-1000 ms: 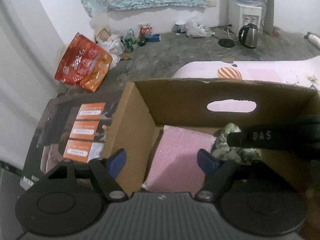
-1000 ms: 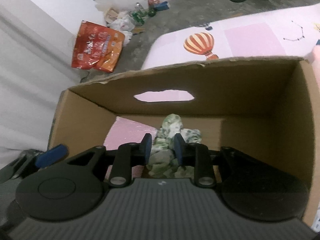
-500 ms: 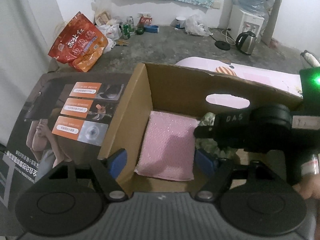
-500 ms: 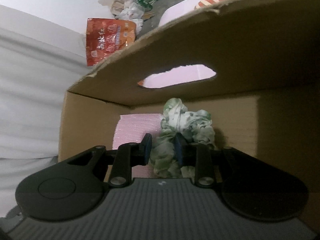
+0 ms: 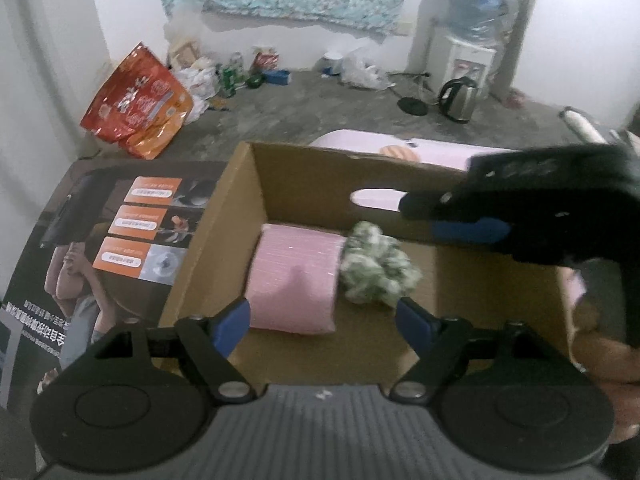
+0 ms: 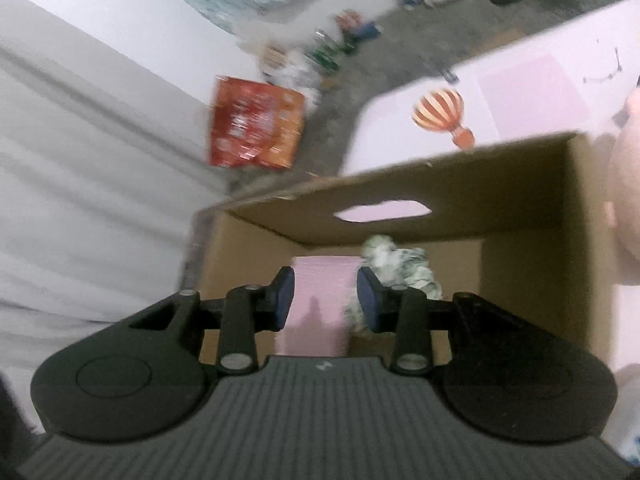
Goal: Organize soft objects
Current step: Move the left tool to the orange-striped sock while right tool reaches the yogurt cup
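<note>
A cardboard box [image 5: 320, 184] stands open under both grippers. On its floor lie a pink foam pad [image 5: 294, 276] and, touching the pad's right side, a crumpled green-and-white cloth [image 5: 376, 268]. My left gripper [image 5: 323, 320] hovers over the box's near wall, its jaws wide and still opening, nothing between them. My right gripper [image 5: 468, 230] hangs above the box's right half. In the right wrist view its jaws [image 6: 326, 296] are opening and hold nothing. The cloth [image 6: 400, 268] lies below and behind the right finger, beside the pad [image 6: 316, 280].
A black printed carton [image 5: 120, 240] lies against the box's left side. A pink mat with a balloon print [image 6: 440, 112] lies beyond the box. A red-orange bag [image 5: 136, 108], litter, a kettle [image 5: 456, 100] and a water dispenser line the far wall. A hand [image 5: 600, 352] shows at right.
My right gripper has let go of the cloth and risen out of the box. The cloth now lies beside the pink pad. My left gripper has drawn back and up.
</note>
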{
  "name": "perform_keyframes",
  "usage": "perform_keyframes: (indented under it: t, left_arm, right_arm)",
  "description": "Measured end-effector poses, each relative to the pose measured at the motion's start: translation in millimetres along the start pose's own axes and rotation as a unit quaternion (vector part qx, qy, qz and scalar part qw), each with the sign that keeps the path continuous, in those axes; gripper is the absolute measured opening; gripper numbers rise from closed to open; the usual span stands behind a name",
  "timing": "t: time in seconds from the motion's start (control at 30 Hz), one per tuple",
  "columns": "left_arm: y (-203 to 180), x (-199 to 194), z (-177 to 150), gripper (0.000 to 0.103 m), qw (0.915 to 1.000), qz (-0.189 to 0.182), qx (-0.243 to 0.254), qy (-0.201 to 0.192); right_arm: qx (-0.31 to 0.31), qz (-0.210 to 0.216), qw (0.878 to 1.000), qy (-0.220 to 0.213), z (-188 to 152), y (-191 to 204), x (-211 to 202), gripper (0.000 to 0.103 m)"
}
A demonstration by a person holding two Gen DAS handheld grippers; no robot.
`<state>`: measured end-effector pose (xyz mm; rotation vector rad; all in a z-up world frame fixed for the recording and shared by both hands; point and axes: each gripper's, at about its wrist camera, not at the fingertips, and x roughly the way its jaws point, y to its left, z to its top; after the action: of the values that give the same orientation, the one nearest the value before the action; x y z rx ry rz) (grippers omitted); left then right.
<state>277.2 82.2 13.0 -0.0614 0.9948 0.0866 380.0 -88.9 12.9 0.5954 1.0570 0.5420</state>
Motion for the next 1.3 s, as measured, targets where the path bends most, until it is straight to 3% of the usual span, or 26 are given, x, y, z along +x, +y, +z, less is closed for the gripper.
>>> perform_keyframes:
  t: [0.1,0.23,0.3,0.37,0.43,0.57,0.67,0.83,0.93,1.0,1.13,1.2,1.3]
  left_arm:
    - [-15,-22,-12,0.085,0.9996,-0.018,0.018,-0.012]
    - [-44,-55,-31,0.09,0.996,-0.05,0.067,-0.031]
    - [-60,-69,-40,0.09,0.9932,-0.064,0.09,-0.038]
    - [-77,-84,-51,0.091,0.9891,-0.085,0.112,-0.045]
    - [-96,-96,-63,0.092,0.9838,-0.109,0.131,-0.055]
    - [-134,-110,-91,0.095,0.9724,-0.151,0.163,-0.07]
    - [-163,-112,-108,0.095,0.9627,-0.183,0.188,-0.064]
    - [-208,-107,-120,0.095,0.9525,-0.194,0.228,-0.056]
    - [-230,-100,-120,0.095,0.952,-0.188,0.235,-0.057]
    - [-242,-91,-115,0.095,0.9566,-0.18,0.224,-0.049]
    - [-255,-70,-95,0.095,0.9663,-0.186,0.177,-0.016]
    - [-257,-54,-79,0.095,0.9721,-0.192,0.135,0.015]
    - [-258,-26,-57,0.095,0.9779,-0.191,0.062,0.06]
  right_arm:
    - [-0.016,0.046,0.999,-0.023,-11,3,-57,0.039]
    - [-0.048,0.07,0.994,-0.071,-34,-12,-150,0.055]
    - [-0.06,0.067,0.991,-0.095,-50,-26,-197,0.06]
    - [-0.06,0.057,0.989,-0.12,-69,-44,-241,0.074]
    - [-0.055,0.049,0.987,-0.145,-90,-67,-281,0.078]
    - [-0.032,0.011,0.982,-0.186,-143,-115,-348,0.079]
    - [-0.005,-0.02,0.979,-0.201,-184,-152,-375,0.079]
    - [0.046,-0.023,0.976,-0.212,-234,-200,-382,0.08]
    - [0.034,-0.028,0.975,-0.218,-248,-204,-367,0.08]
    - [0.027,-0.029,0.975,-0.218,-249,-204,-356,0.08]
    - [0.024,-0.031,0.974,-0.223,-236,-207,-334,0.08]
    - [0.023,-0.049,0.974,-0.221,-224,-204,-321,0.079]
    - [0.025,-0.039,0.975,-0.215,-215,-206,-305,0.079]
